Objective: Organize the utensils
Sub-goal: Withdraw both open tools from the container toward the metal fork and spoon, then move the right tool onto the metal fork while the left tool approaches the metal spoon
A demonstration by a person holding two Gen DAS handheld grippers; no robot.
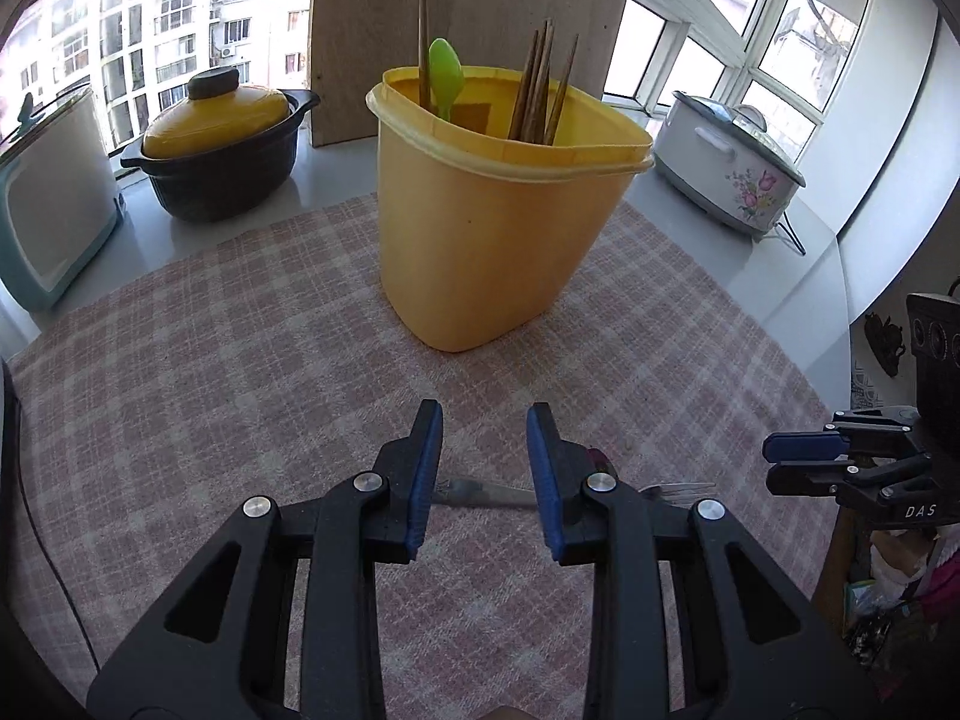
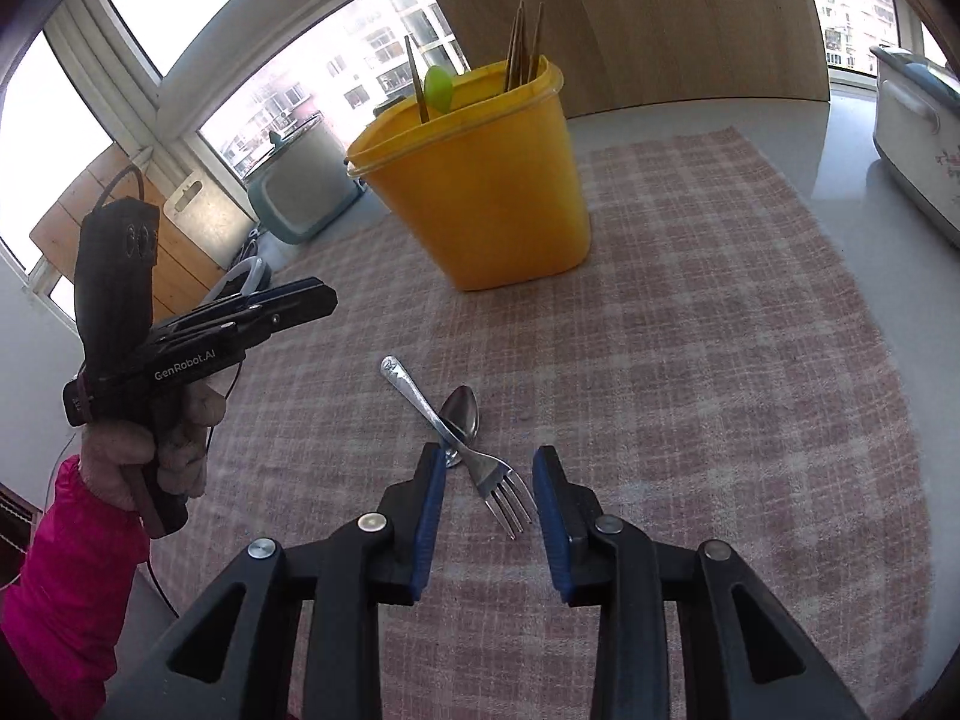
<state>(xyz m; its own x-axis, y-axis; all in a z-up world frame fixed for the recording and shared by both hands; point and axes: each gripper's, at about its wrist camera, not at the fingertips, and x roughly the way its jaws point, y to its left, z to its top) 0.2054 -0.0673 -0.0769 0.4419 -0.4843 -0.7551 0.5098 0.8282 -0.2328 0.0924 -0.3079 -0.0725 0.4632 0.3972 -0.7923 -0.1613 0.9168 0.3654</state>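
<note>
A yellow bin stands on the checked cloth and holds several wooden chopsticks and a green plastic spoon; it also shows in the right wrist view. A metal fork lies across a metal spoon on the cloth. My right gripper is open, its fingertips either side of the fork's tines. My left gripper is open above the fork's handle. It shows held above the cloth at the left of the right wrist view.
A pink checked cloth covers the counter. A dark pot with a yellow lid and a teal appliance stand at the back left. A white floral cooker stands at the back right. A wooden board leans behind the bin.
</note>
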